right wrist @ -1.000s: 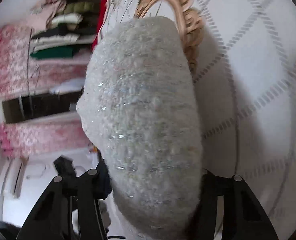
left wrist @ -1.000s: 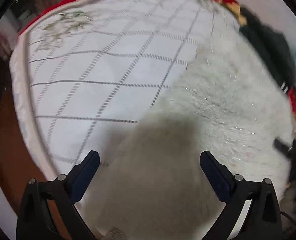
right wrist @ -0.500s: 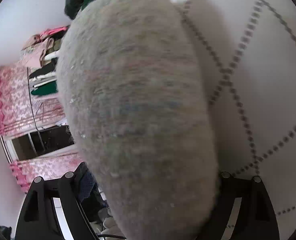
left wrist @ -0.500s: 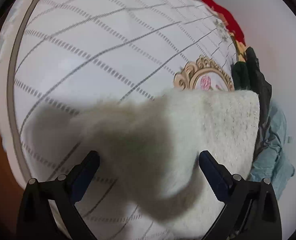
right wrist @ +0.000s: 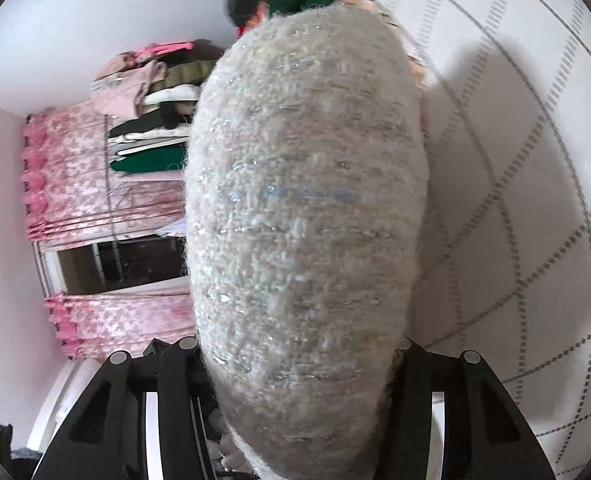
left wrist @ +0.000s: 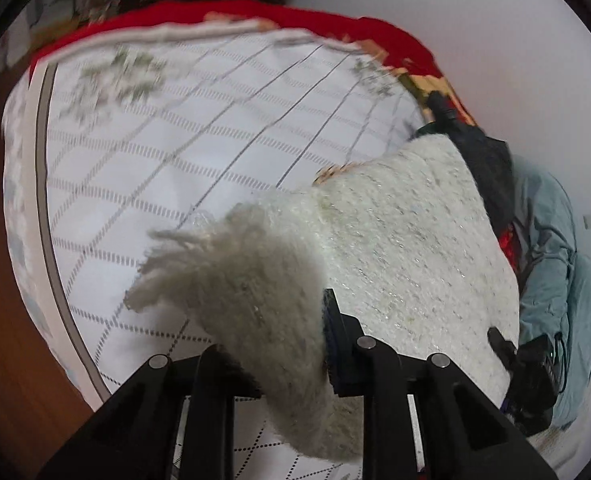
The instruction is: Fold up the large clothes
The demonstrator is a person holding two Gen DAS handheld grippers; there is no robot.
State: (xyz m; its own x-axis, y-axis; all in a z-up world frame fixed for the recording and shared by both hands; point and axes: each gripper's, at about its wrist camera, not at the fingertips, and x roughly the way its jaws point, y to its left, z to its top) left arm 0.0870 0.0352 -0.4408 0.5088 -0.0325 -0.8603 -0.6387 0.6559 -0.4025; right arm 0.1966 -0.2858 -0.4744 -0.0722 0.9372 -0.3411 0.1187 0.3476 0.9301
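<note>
Shelf (right wrist: 151, 120) at 10 o'clock in right wrist view: stacked folded clothes. White fuzzy knit garment (left wrist: 395, 240) spread over checked bedspread (left wrist: 175, 168), reaching from 6 toward 2 o'clock. Left hand-held gripper (left wrist: 271, 344): clenched on fringed corner of garment. Right hand-held gripper (right wrist: 299, 364): garment bunched between fingers, filling centre; clamped on it.
</note>
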